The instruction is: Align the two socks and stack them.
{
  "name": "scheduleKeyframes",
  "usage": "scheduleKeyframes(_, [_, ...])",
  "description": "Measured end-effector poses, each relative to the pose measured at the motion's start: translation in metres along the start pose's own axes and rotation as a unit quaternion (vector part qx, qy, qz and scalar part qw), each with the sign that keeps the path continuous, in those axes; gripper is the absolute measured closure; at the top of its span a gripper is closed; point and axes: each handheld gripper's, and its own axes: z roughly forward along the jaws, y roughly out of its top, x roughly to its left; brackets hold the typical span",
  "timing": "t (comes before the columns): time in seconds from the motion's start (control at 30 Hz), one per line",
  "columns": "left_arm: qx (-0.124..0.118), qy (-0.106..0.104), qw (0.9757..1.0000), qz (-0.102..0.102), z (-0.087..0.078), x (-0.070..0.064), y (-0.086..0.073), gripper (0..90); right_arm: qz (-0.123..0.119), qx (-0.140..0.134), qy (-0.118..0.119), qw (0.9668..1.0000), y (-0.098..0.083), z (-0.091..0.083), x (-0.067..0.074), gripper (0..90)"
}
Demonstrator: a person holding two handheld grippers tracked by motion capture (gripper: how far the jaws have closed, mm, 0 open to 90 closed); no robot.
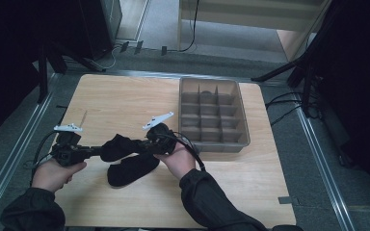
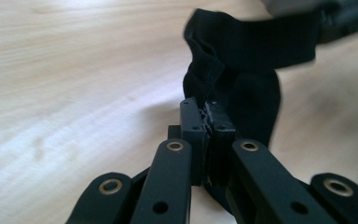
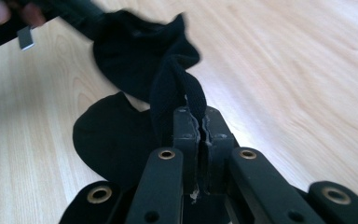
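Where both claws pinch, unmarked sock [image 1: 118, 147]

Sock's [image 2: 256, 51] far end was blurred where the right gripper [image 2: 349, 16] ran off frame. Left gripper [image 3: 70, 11] was blurred too.

High view: above the table's [image 1: 125, 96] near edge, facing forward-down, far. Both gripper views: low over the table, close, facing each other; all share the black sock [image 1: 117, 147] [image 2: 242, 70] [image 3: 140, 60].
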Motion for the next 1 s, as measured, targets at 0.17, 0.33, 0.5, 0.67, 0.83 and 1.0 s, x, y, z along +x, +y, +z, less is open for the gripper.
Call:
scheduleKeyframes(0.17, [0.009,-0.020,0.9998,0.001,-0.003,-0.012,-0.010,87.8,0.014,-0.005,-0.020,0.9997,-0.008,-0.019,-0.007,86.3])
scheduleKeyframes(0.33, [0.011,-0.034,0.9994,0.001,-0.005,-0.019,-0.016,87.8,0.021,-0.003,-0.029,0.9993,-0.019,-0.030,-0.011,86.3])
scheduleKeyframes(0.5, [0.019,-0.048,0.9987,0.003,-0.005,-0.025,-0.022,87.8,0.029,0.001,-0.035,0.9989,-0.030,-0.034,-0.012,86.3])
scheduleKeyframes(0.67, [0.026,-0.055,0.9981,-0.008,-0.004,-0.025,-0.030,87.9,0.034,0.006,-0.037,0.9987,-0.040,-0.034,-0.014,86.6])
scheduleKeyframes(0.83, [0.036,-0.045,0.9983,-0.004,0.001,-0.025,-0.033,87.7,0.033,0.012,-0.035,0.9988,-0.043,-0.028,-0.011,86.5])
scheduleKeyframes(1.0, [0.044,-0.036,0.9984,-0.007,0.007,-0.020,-0.035,87.3,0.031,0.019,-0.034,0.9988,-0.046,-0.019,-0.008,86.3])
